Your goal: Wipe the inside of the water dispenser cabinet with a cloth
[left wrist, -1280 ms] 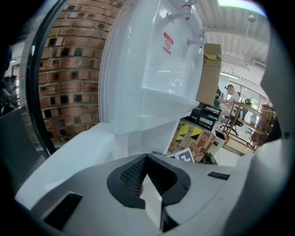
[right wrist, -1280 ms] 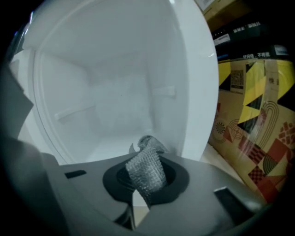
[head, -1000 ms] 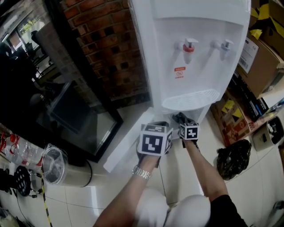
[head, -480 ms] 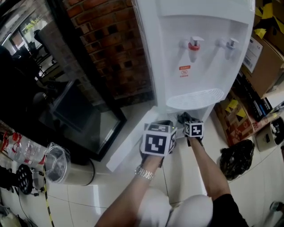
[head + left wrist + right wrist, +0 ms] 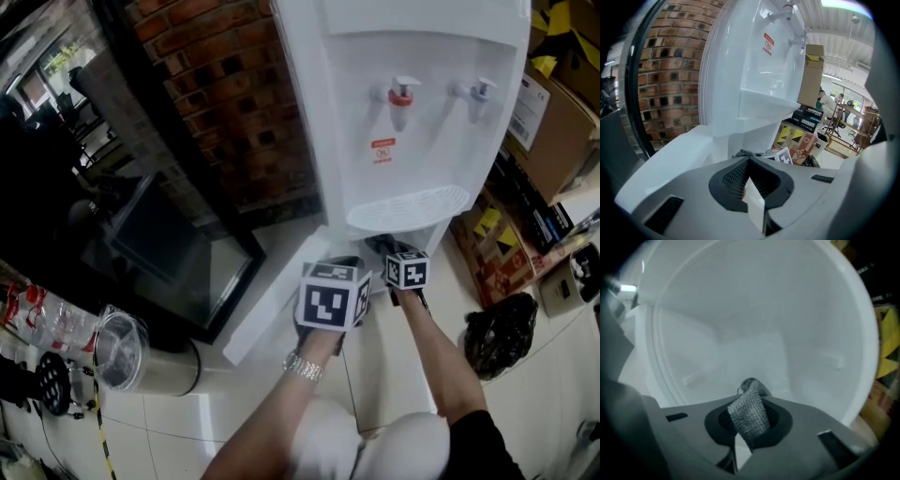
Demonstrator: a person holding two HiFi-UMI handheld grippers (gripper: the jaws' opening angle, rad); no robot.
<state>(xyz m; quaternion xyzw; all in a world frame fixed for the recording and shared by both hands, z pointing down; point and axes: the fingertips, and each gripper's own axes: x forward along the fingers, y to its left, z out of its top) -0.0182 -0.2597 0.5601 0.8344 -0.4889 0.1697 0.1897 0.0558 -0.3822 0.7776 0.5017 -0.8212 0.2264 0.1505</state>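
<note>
Pinching a grey mesh cloth (image 5: 751, 411) in the closed jaws of the right gripper (image 5: 743, 439), with a fold of it sticking up above the jaw tips; pointing that gripper into the open cabinet (image 5: 754, 324) at the foot of the white dispenser (image 5: 412, 141), under the drip tray (image 5: 405, 208), and facing curved white inner walls with faint raised ridges; not showing clearly whether the cloth is touching any cabinet surface. Holding the left gripper (image 5: 752, 197) just beside the right one, a little further out from the cabinet mouth, with jaws pressed together on nothing; looking from it up the dispenser's front, past the drip tray, to the red tap (image 5: 401, 96) and the pale tap (image 5: 480, 91), with a red sticker (image 5: 382, 150) below the red one. Reaching in with both forearms from the bottom of the head view, wearing a watch (image 5: 304, 366) on the left wrist. Working beside a white panel (image 5: 267, 309) slanting out to the left of the cabinet mouth, over a pale tiled floor (image 5: 244, 422), next to a brick wall (image 5: 234, 112), with a steel bin (image 5: 150, 361) off to the left and cardboard boxes (image 5: 558, 131) and a black bag (image 5: 494, 337) off to the right
</note>
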